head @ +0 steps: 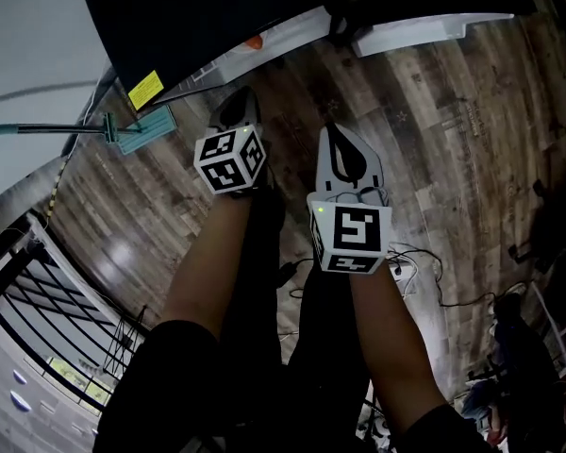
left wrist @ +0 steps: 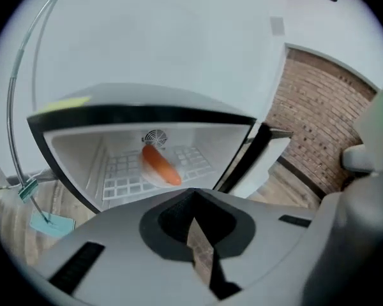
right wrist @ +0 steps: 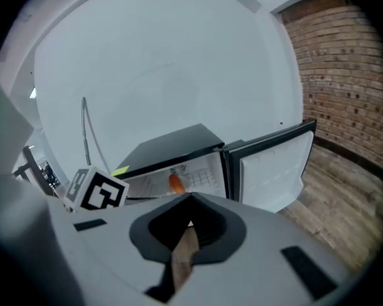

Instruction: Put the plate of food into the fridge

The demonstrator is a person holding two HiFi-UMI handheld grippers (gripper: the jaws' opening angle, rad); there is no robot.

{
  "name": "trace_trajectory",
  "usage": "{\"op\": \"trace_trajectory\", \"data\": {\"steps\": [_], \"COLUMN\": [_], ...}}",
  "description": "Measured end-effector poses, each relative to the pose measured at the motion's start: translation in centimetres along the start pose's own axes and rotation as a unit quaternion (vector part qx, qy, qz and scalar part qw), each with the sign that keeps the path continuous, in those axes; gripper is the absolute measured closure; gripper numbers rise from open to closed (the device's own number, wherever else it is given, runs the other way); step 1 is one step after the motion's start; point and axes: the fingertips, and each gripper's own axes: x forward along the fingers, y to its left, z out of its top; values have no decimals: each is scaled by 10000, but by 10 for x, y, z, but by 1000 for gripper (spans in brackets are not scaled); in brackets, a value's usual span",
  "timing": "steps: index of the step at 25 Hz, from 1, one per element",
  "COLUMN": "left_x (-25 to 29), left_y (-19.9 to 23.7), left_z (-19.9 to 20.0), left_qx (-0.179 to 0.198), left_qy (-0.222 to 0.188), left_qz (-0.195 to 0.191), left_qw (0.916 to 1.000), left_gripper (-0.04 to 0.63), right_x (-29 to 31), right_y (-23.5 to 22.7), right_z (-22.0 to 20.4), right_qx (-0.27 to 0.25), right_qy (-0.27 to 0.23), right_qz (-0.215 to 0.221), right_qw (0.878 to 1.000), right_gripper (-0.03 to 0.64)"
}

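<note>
A small black fridge (head: 198, 17) stands open on the wood floor, its white-lined door (head: 424, 26) swung out to the right. Inside, on the wire shelf, a white plate (left wrist: 148, 176) carries a long orange piece of food (left wrist: 161, 164), also visible as the orange food (right wrist: 176, 183) in the right gripper view. My left gripper (head: 238, 111) points at the fridge opening, jaws shut and empty, a short way back from the plate. Beside it, my right gripper (head: 344, 154) is also shut with nothing between its jaws. The left gripper's marker cube (right wrist: 96, 190) shows in the right gripper view.
A teal mop head (head: 137, 130) on a long handle lies on the floor left of the fridge. Cables (head: 415, 272) trail on the floor near my legs. A black wire rack (head: 47, 319) stands at the lower left. A brick wall (left wrist: 319, 120) runs behind the door.
</note>
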Motion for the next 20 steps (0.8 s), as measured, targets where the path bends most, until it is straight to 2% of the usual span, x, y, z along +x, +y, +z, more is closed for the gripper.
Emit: {"op": "trace_trajectory", "data": {"steps": [3,6,10,12,15,17,20], "left_x": [-47,-99,-192,-243,-310,-353,-410], "left_y": [-36,-61,-100,-117,-139,-149,-151], "left_z": [32,74,148,186,243,279,336], "left_qx": [31,13,388,621,770,906,1064], "left_qy": [-166,-265,-565,-753,-1006,-1170,-1467], "left_qz": [-293,-398,-728,-851,-1084,-1185,-1140], "left_qw": [9994,9989,9950,9916,9860,9819,9768], "left_gripper": [598,598,598,598,598,598,598], "right_x": [-27,-63,-125,-158,-207,-235,-263], "right_y": [5,15,41,58,82,105,144], "right_z": [35,76,149,186,247,285,345], "right_qx": [-87,-168,-201,-189,-229,-132,-61], "right_qy": [-173,-277,-691,-892,-1179,-1323,-1648], "right_qz": [-216,-458,-524,-520,-496,-353,-33], "right_qw": [9996,9984,9960,9945,9915,9905,9863], "right_gripper": [609,611,610,609,610,611,609]}}
